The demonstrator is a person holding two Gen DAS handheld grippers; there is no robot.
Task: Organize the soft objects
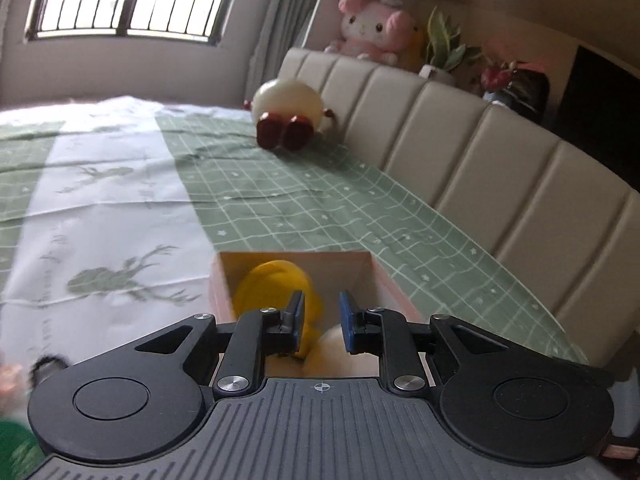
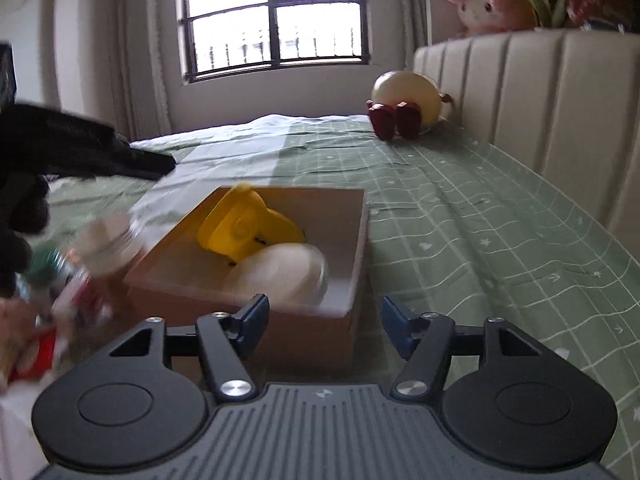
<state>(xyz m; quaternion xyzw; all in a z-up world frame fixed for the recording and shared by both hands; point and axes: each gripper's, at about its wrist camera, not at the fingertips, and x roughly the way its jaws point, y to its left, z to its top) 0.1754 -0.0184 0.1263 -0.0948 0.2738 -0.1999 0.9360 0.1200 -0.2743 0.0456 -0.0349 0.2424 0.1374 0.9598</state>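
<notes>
A cardboard box (image 2: 356,240) stands on the green bed cover and holds a yellow plush (image 2: 244,228) and a cream plush (image 2: 280,276). My right gripper (image 2: 324,326) is open and empty, just in front of the box's near wall. My left gripper (image 1: 322,322) is open and empty over the box (image 1: 384,280), with the yellow plush (image 1: 272,284) and the cream plush (image 1: 328,350) beyond its fingers. A round cream plush with dark red feet (image 1: 286,106) sits by the headboard; it also shows in the right wrist view (image 2: 404,98).
A padded beige headboard (image 1: 460,148) runs along the right. A pink plush (image 1: 372,26) and plants (image 1: 444,46) sit on the ledge behind it. Blurred red, white and green soft things (image 2: 72,280) lie left of the box. A dark sleeve (image 2: 80,148) reaches in at left.
</notes>
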